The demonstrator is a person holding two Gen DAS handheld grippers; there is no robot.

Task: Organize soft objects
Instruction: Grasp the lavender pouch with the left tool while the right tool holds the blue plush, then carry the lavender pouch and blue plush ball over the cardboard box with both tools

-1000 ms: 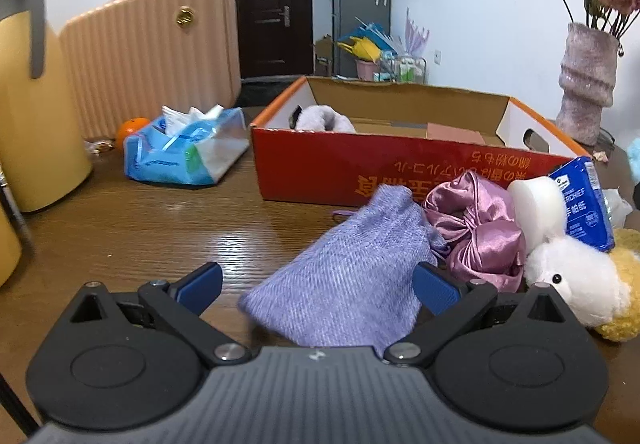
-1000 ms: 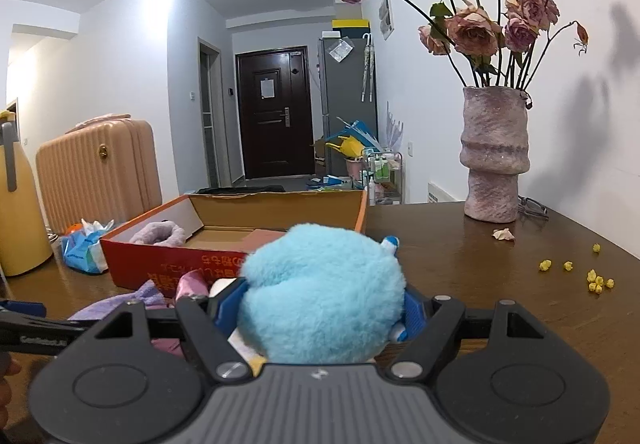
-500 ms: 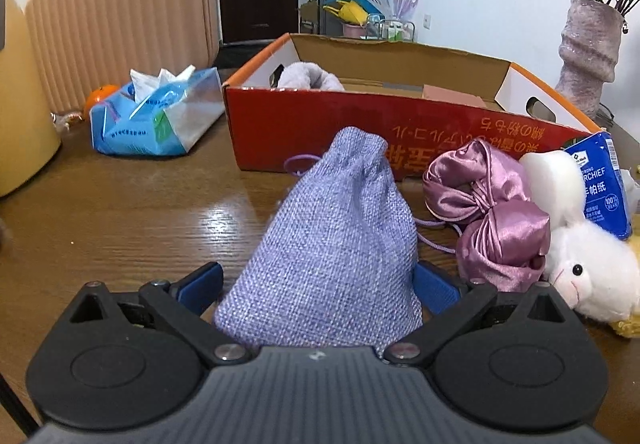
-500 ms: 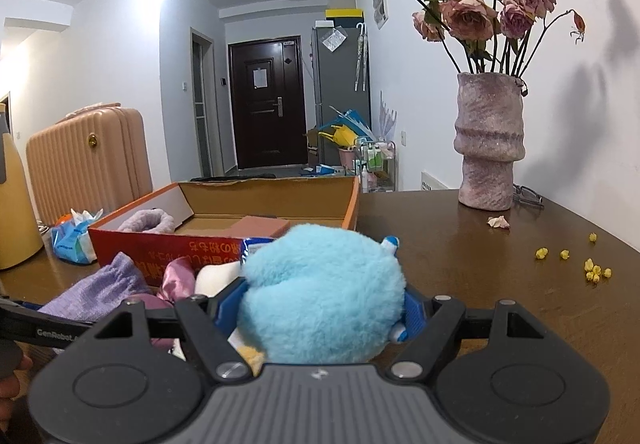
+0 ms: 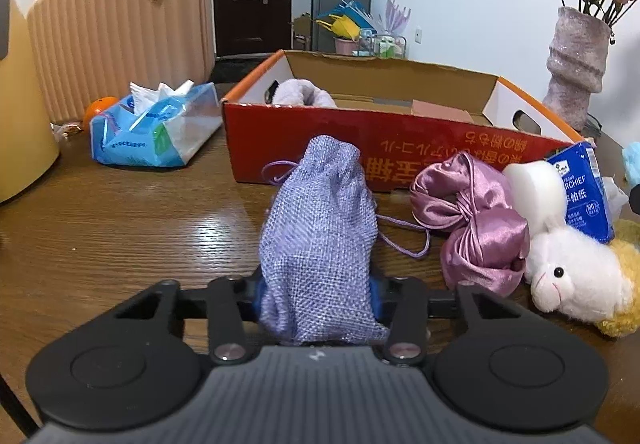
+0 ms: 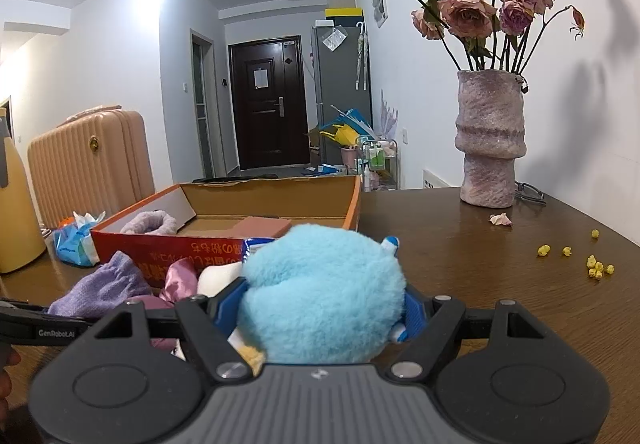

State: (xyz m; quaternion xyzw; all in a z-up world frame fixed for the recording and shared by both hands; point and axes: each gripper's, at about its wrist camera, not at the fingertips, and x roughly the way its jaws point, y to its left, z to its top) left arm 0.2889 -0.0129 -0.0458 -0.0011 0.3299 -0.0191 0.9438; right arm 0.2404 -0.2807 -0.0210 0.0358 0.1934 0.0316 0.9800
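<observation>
My left gripper (image 5: 318, 300) is shut on a lilac woven drawstring pouch (image 5: 320, 240), which stands upright in front of the red cardboard box (image 5: 400, 147). The pouch also shows in the right wrist view (image 6: 100, 286). My right gripper (image 6: 322, 314) is shut on a fluffy light-blue plush (image 6: 324, 294), held above the table in front of the box (image 6: 168, 252). A pale purple fuzzy band (image 5: 302, 95) lies inside the box at its left end. A pink satin scrunchie (image 5: 476, 228), a white plush animal (image 5: 572, 276) and a white sponge (image 5: 536, 191) lie right of the pouch.
A blue tissue pack (image 5: 156, 127) and an orange (image 5: 98, 109) sit left of the box. A blue handkerchief packet (image 5: 584, 187) leans by the sponge. A peach suitcase (image 5: 116, 31) stands behind. A stone vase with dried roses (image 6: 490, 145) and yellow crumbs (image 6: 596, 270) are on the table's right.
My left gripper's jaws have closed on the lilac pouch, which now stands upright between them. My right gripper still holds the blue plush and has shifted only slightly.
</observation>
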